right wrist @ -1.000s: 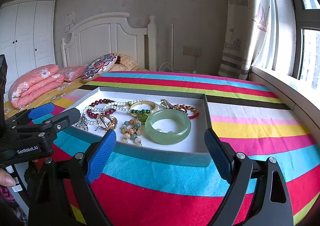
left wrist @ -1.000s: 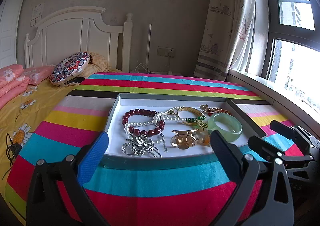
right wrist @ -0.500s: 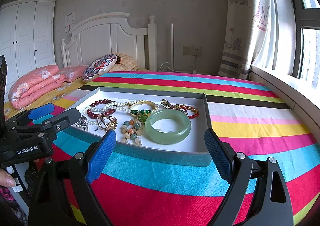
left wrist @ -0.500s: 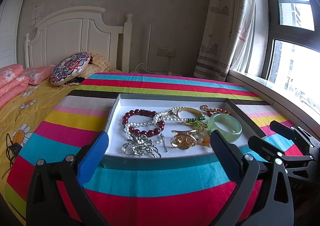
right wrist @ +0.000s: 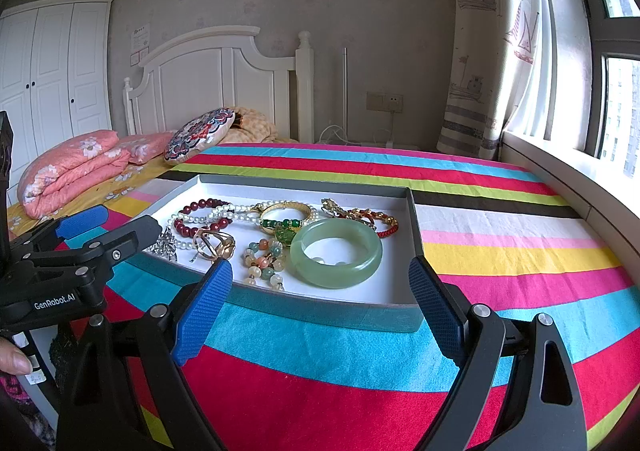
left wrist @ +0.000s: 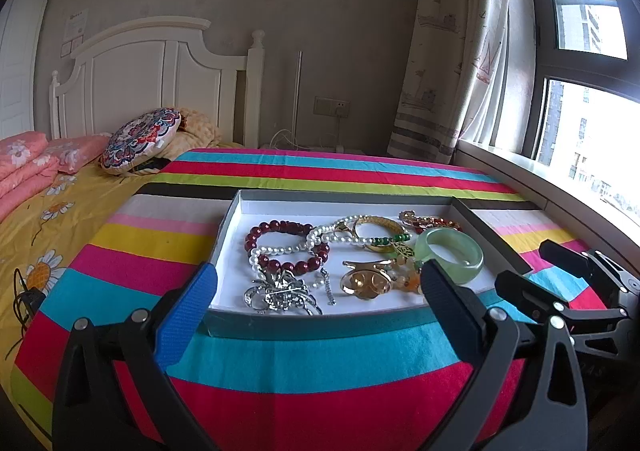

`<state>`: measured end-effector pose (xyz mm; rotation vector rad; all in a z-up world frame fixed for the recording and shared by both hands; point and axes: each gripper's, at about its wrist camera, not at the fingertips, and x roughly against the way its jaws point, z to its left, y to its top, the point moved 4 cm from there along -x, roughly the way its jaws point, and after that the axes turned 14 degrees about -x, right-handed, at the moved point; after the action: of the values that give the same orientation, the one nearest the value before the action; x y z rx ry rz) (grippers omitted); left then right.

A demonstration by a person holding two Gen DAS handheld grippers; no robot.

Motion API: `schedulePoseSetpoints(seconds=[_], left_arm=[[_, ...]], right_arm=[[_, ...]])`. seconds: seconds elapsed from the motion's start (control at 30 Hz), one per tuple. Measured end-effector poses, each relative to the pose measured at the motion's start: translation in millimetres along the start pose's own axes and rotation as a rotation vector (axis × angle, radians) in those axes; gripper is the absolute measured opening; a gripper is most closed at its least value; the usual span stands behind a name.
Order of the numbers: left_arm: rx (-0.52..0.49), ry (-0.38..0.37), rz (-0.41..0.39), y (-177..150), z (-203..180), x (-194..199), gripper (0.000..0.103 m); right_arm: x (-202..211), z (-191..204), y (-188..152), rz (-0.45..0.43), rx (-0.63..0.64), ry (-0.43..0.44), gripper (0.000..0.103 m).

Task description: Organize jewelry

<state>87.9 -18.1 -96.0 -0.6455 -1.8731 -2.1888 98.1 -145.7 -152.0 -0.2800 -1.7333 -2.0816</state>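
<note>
A grey tray point(left wrist: 312, 325) point(right wrist: 328, 315) with a white floor lies on the striped cloth and holds mixed jewelry. In it are a green jade bangle point(left wrist: 450, 255) point(right wrist: 336, 253), a dark red bead bracelet point(left wrist: 286, 247) point(right wrist: 200, 217), a pearl strand point(left wrist: 280, 250), a gold bangle point(right wrist: 286, 215), a silver brooch point(left wrist: 280, 293), a gold ring piece point(left wrist: 366, 281) point(right wrist: 214, 245) and a pastel bead bracelet point(right wrist: 264, 261). My left gripper point(left wrist: 316, 307) is open and empty just before the tray's near edge. My right gripper point(right wrist: 320, 299) is open and empty at the tray's near right corner.
The striped cloth point(left wrist: 320, 367) covers a raised surface beside a bed with pink quilts point(right wrist: 72, 175) and a patterned round cushion point(left wrist: 140, 141). A window sill point(right wrist: 560, 179) and curtain run along the right. The right gripper shows in the left wrist view point(left wrist: 568, 291).
</note>
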Motion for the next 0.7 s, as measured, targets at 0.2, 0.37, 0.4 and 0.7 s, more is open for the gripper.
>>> schedulePoseSetpoints(seconds=[0.2,0.37,0.4,0.7], left_arm=[[-0.033,0.011,-0.003,2,-4,3,0.101],[-0.065,0.154,0.023,0,-1,7,0.101],[-0.048,0.17,0.023,0,1,9,0.101],[-0.041,0.027,0.322,-13,11,-5,0.101]], right_arm=[[0,0,0,-0.001,-0.003,0.001,0.086],[1,-1,0,0.0,-0.001,0.001,0.086],[1,0,0,-0.001,-0.002,0.002,0.086],[-12,11,-16,0.215,0.007,0.002,0.086]])
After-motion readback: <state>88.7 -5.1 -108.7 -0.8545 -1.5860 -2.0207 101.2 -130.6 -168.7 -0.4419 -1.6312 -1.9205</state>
